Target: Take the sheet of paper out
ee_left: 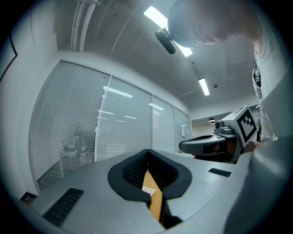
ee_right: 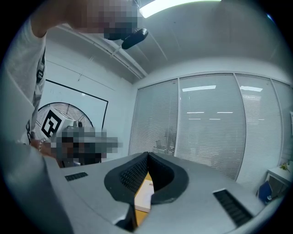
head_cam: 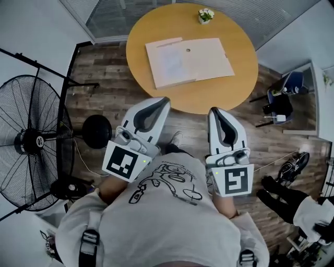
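Ahead of me, on the round, smooth wooden table [head_cam: 237, 86], lies a flat beige folder [head_cam: 211, 58]. The paler rectangular sheet [head_cam: 169, 65] rests on its left half, its edges roughly square with the folder's. A small potted plant [head_cam: 205, 15] sits at the table's far edge. Both my grippers hang on the near side of the table, well apart from the folder, side by side and pointing toward it. My left gripper [head_cam: 166, 99] has its ribbed black pads [ee_left: 132, 170] pressed tip to tip with nothing between them. My right gripper [head_cam: 213, 110] is likewise closed and empty. At left, a round wire-caged fan [head_cam: 31, 142] stands on the plank floor [head_cam: 104, 68].
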A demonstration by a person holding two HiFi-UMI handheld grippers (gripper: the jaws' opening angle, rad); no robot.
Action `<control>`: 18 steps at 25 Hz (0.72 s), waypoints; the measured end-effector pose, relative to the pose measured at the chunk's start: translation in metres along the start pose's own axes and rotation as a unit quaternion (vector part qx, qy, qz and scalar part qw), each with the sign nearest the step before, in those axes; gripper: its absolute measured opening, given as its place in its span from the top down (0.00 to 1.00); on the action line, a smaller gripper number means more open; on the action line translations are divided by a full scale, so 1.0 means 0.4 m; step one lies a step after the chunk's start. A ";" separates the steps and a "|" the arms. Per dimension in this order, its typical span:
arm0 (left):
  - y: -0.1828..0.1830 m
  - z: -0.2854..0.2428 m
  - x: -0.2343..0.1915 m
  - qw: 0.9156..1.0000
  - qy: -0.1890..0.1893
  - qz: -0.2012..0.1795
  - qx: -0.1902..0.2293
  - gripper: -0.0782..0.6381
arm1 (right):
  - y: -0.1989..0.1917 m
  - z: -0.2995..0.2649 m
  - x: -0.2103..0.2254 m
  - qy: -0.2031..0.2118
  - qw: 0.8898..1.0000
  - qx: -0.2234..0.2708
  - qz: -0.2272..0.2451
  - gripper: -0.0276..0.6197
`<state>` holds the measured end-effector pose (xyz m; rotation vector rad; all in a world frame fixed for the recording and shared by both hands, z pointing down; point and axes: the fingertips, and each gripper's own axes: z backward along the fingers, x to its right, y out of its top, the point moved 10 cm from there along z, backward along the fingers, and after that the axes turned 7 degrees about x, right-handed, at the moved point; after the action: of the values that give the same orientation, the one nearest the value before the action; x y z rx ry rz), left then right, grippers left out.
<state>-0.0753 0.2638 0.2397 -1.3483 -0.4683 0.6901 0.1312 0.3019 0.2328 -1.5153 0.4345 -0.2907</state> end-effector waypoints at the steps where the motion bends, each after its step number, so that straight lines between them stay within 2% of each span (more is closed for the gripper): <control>1: -0.003 -0.013 0.002 1.000 0.000 0.000 -0.001 0.86 | -0.004 -0.002 0.013 0.000 1.000 -0.001 0.000 0.95; 9: -0.029 -0.112 0.025 1.000 -0.006 0.001 -0.006 0.86 | -0.017 -0.017 0.109 0.003 1.000 0.011 -0.008 0.95; 18: -0.051 -0.203 0.045 1.000 -0.007 -0.002 -0.011 0.86 | -0.037 -0.029 0.202 0.003 1.000 0.000 -0.007 0.95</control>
<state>-0.0043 0.2163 0.2439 -1.3632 -0.4916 0.6934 0.1992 0.2548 0.2398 -1.5186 0.4289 -0.3072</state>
